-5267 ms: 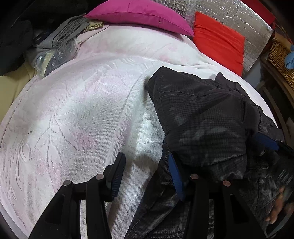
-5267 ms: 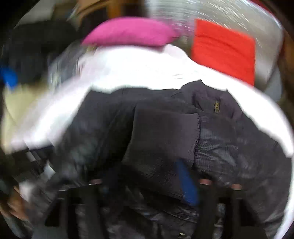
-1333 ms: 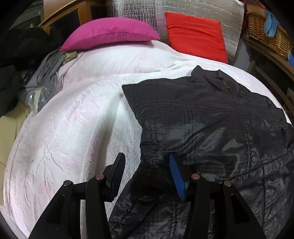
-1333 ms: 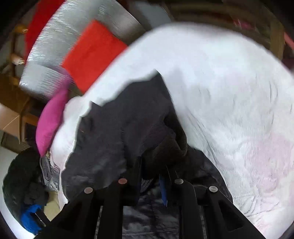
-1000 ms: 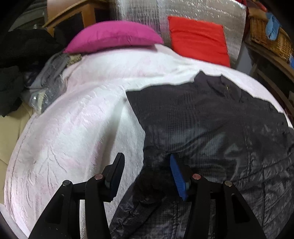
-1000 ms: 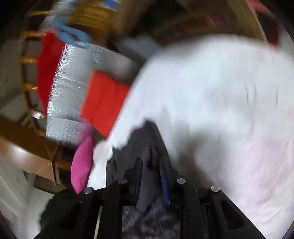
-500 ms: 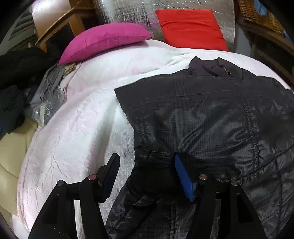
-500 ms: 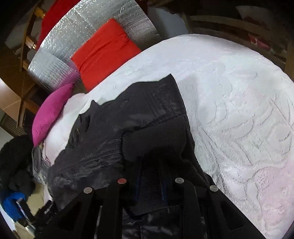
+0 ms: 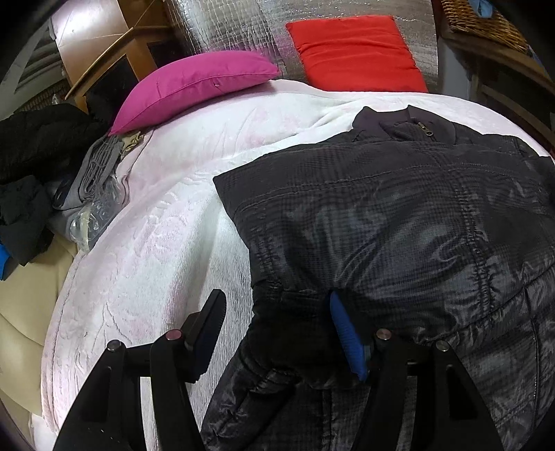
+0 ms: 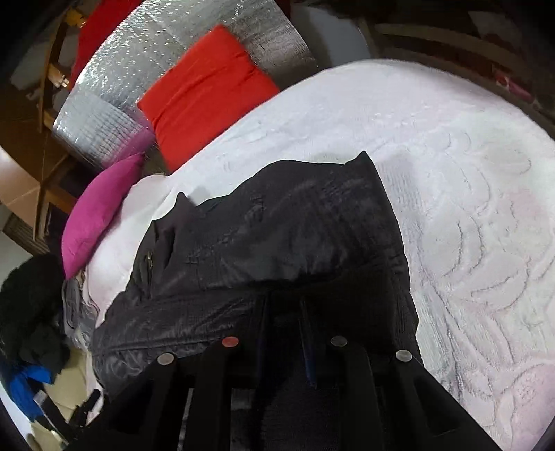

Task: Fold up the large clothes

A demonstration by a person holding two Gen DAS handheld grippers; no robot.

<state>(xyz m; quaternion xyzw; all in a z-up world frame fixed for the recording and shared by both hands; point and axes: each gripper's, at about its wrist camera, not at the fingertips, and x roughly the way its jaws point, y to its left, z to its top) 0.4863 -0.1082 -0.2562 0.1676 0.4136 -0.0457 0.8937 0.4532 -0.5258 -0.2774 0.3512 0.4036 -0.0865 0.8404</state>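
Note:
A black quilted jacket [image 9: 399, 215] lies spread on the white-pink blanket [image 9: 156, 243], collar and zip toward the pillows. My left gripper [image 9: 275, 301] is open at the jacket's left edge. Its blue-padded finger [image 9: 343, 329] rests against the folded sleeve, the other finger [image 9: 208, 322] hovers over bare blanket, and the dark cuff lies between them unpinched. In the right wrist view the jacket [image 10: 277, 236] has its right side folded inward. My right gripper [image 10: 282, 312] is shut on dark sleeve fabric over the jacket's lower part, and the cloth hides its pads.
A magenta pillow [image 9: 194, 83] and a red cushion [image 9: 353, 52] lean on a silver foil board [image 9: 236, 24] at the bed's head. Dark clothes [image 9: 34, 149] and grey garments [image 9: 93, 177] are piled off the left edge. A wicker basket [image 9: 485, 17] sits far right.
My left jaws have spread wider and let the sleeve cuff loose. The right gripper has swung over the jacket with the sleeve in it, laying that side across the body.

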